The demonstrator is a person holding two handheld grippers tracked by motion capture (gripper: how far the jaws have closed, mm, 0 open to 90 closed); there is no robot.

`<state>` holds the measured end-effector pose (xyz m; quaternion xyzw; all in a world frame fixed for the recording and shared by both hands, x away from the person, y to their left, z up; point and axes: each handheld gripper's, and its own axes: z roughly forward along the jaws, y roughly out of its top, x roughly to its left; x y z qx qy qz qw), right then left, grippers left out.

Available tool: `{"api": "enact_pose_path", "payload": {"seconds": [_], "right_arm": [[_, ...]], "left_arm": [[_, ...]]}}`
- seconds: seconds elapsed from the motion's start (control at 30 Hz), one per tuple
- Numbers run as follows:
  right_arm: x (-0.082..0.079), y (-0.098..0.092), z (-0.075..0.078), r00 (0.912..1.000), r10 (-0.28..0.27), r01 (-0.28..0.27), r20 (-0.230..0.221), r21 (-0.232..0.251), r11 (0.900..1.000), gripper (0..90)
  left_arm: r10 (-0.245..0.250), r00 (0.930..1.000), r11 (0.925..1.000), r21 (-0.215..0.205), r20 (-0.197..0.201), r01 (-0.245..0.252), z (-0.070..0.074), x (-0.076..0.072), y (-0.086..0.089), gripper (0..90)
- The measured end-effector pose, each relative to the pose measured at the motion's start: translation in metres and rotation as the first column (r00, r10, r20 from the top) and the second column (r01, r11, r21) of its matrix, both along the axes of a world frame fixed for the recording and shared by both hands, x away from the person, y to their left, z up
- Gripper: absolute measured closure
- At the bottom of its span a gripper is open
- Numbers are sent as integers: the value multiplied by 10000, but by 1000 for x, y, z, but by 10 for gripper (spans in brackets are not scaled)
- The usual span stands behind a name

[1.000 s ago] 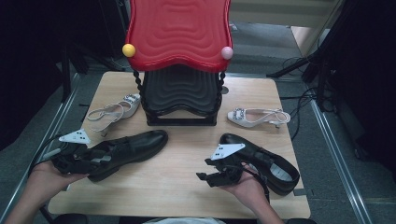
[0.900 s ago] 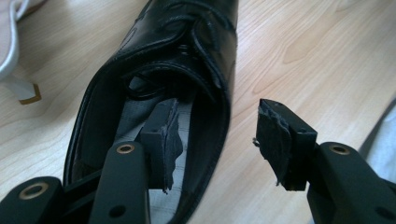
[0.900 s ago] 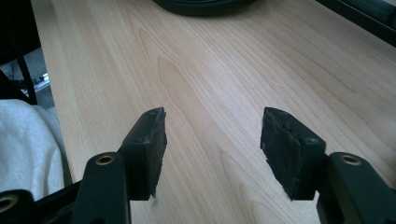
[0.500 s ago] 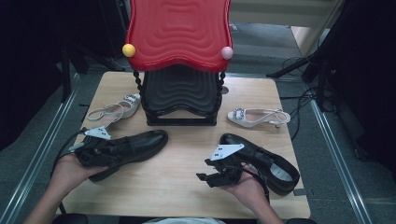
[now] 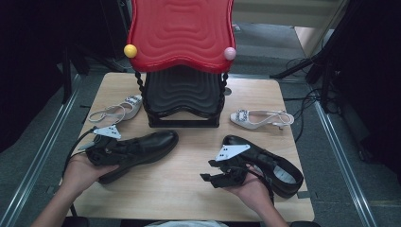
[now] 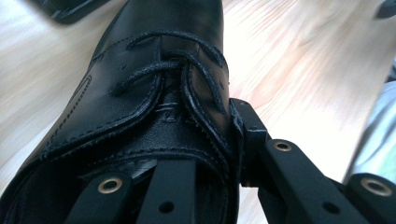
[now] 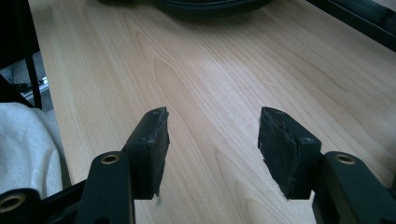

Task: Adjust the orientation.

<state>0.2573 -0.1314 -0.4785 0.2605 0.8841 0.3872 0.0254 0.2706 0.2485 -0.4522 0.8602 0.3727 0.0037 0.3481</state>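
Note:
A black lace-up shoe [image 5: 142,144] lies on the wooden table [image 5: 189,198], toe pointing right. My left gripper [image 5: 106,146] is at its heel end. In the left gripper view the jaws have just been closing and now clamp the shoe [image 6: 154,93] at its collar, one jaw inside the opening and the other against the outer side; the left gripper [image 6: 210,144] is shut on it. A second black shoe [image 5: 274,163] lies at the front right. My right gripper [image 5: 213,176] hovers beside its toe, and this gripper [image 7: 212,135] stands open over bare wood.
A shoe rack with a red wavy top shelf [image 5: 182,33] and a black lower shelf [image 5: 182,97] stands at the back middle, with a yellow ball [image 5: 130,50] and a pink ball [image 5: 230,53]. White sandals lie left [image 5: 116,109] and right [image 5: 260,118] of it.
My left hand has moved right along the table onto the black shoe's heel end, and its jaws have closed on the collar. The right hand has kept still.

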Motion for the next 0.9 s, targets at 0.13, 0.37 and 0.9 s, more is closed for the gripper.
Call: {"api": "enact_pose_path", "payload": {"seconds": [0.13, 0.37, 0.9], "right_arm": [[0, -2, 1, 10000, -12, 12, 89, 59, 10000, 443], [1, -5, 2, 9999, -96, 94, 124, 114, 9999, 440], [4, -7, 0, 9997, -212, 212, 99, 43, 9998, 436]], "left_arm": [[-189, 9998, 9998, -78, -42, 189, 6, 4, -25, 796], [-452, 9985, 9989, 85, -322, 455, 5, 12, -65, 796], [-314, 9978, 9995, -7, -578, 314, -13, 14, -128, 783]]}}
